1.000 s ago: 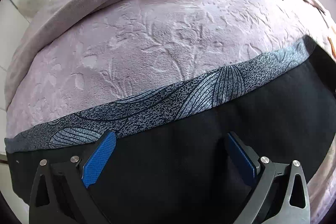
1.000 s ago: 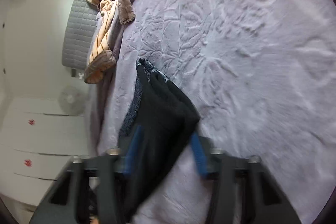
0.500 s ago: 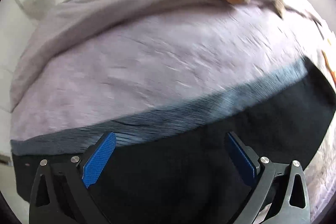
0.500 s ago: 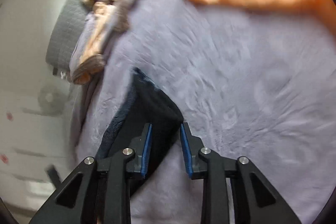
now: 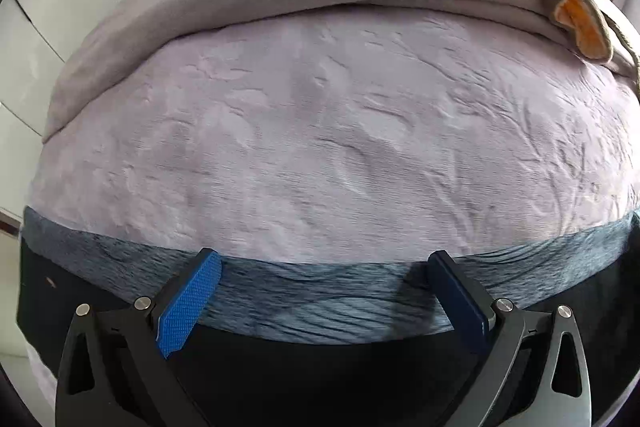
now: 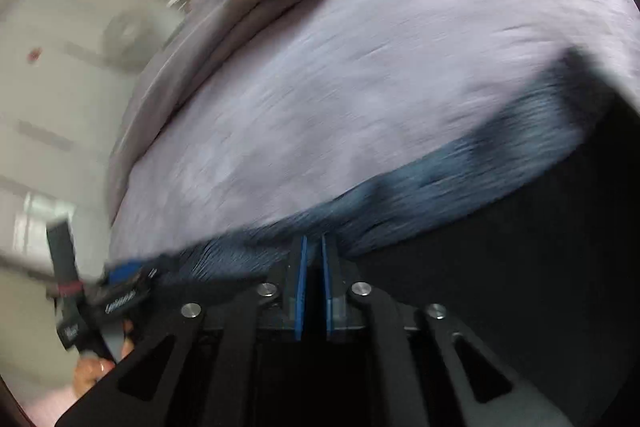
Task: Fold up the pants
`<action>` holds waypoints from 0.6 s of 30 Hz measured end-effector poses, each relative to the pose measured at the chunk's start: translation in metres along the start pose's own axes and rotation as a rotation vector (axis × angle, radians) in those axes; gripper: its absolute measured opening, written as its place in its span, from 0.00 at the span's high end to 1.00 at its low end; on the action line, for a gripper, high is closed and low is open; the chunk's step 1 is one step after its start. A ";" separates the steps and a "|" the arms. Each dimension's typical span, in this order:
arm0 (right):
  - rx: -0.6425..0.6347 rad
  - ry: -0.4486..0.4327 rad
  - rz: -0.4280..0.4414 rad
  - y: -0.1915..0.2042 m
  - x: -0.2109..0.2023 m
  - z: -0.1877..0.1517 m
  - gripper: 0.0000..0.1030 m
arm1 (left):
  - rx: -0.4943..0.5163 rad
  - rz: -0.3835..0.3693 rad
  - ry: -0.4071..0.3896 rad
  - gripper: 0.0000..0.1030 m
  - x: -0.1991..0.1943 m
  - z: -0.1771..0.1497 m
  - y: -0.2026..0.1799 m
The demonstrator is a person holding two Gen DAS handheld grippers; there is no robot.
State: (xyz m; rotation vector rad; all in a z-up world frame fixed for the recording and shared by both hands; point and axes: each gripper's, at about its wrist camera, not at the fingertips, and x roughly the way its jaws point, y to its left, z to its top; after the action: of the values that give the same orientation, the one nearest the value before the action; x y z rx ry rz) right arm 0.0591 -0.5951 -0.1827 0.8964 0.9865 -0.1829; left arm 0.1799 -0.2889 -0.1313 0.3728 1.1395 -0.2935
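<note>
The pants (image 5: 320,367) edge lies straight across the blanket (image 5: 340,147). Left gripper (image 5: 324,291) hovers wide apart; right gripper (image 6: 313,259) pinches the pants.

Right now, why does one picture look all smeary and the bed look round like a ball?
Right wrist view: smeared by motion blur, so the purple blanket and pants streak. Left wrist view: mostly sharp, only the pants' grey band is a little soft. Both views: the fisheye lens bulges the flat bed and darkens the corners.
</note>
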 end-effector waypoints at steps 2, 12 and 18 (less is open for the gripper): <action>0.071 -0.037 -0.057 -0.018 -0.022 0.004 0.92 | 0.017 0.008 0.001 0.00 -0.010 -0.003 0.009; 0.233 -0.039 0.109 -0.029 -0.084 -0.054 0.64 | 0.125 -0.128 0.081 0.00 -0.072 -0.051 -0.020; 0.245 -0.007 0.112 -0.009 -0.087 -0.084 0.62 | 0.147 -0.106 0.149 0.00 -0.049 -0.072 -0.057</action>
State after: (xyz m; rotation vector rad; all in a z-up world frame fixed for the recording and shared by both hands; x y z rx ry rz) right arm -0.0487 -0.5617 -0.1400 1.1711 0.9168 -0.2152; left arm 0.0780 -0.3076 -0.1204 0.4705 1.2900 -0.4504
